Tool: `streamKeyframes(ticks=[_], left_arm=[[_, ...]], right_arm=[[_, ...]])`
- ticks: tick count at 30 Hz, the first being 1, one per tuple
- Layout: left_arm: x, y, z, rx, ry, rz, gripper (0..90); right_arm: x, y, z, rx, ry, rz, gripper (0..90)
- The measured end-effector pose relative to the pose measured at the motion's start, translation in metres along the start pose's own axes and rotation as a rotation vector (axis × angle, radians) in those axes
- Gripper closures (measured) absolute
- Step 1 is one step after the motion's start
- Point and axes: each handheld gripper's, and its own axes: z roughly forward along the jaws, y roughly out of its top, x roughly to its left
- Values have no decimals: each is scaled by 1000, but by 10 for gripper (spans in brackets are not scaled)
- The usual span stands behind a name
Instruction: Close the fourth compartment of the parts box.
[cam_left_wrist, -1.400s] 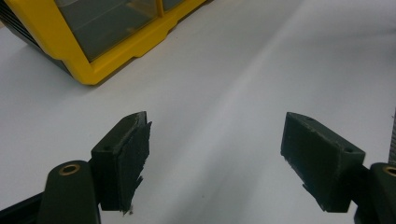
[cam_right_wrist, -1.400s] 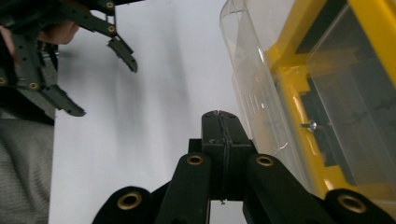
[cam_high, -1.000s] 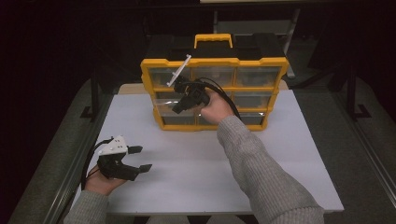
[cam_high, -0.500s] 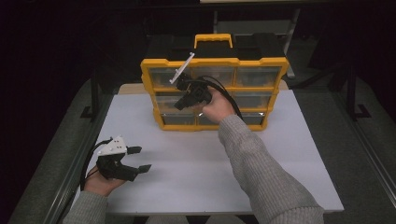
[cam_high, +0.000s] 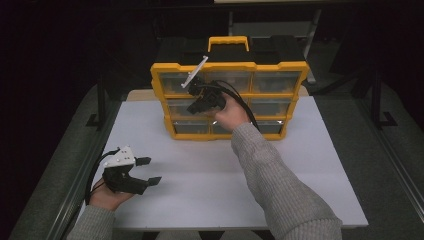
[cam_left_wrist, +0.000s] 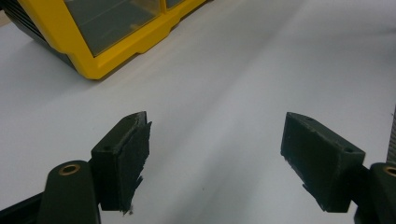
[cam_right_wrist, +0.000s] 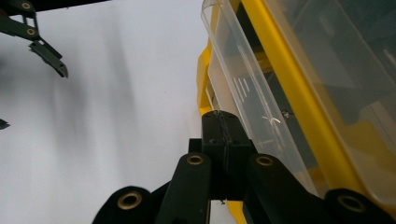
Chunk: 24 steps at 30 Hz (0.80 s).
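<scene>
Seen from above: a yellow drawer cabinet (cam_high: 229, 100) with clear drawer fronts, standing upright at upper centre of the frame on a white table (cam_high: 310, 190). Pressed against its front, left of centre: the right gripper (cam_high: 202, 102), jaws fully closed, nothing visibly between the pads. Just beside the closed tips in the right gripper view: the clear drawer (cam_right_wrist: 247, 112), tilted out of the frame, its long edge running from upper centre down toward lower right. Whether the tips touch that clear front or merely rest against it, hard to tell.

Far off at lower left of the high view: the left gripper (cam_high: 142, 171), jaws wide apart and empty, resting low over bare table, well apart from the cabinet. In the left gripper view, only a yellow corner at upper left, beyond the spread pads (cam_left_wrist: 126, 161).

Key relation: drawer immediately ahead of and to the right of the closed right tips; right hand much the nearer, likely the one to pull or push it along the drawer's sliding direction.
</scene>
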Motion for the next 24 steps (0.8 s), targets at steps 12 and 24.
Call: streamKeyframes(ticks=[12, 24], left_arm=[[0, -1, -2, 0, 6, 0, 234], [-2, -3, -3, 13, 9, -9, 232]], right_arm=[[-3, -1, 3, -16, -42, -17, 890], [-4, -6, 1, -30, -33, -10, 864]])
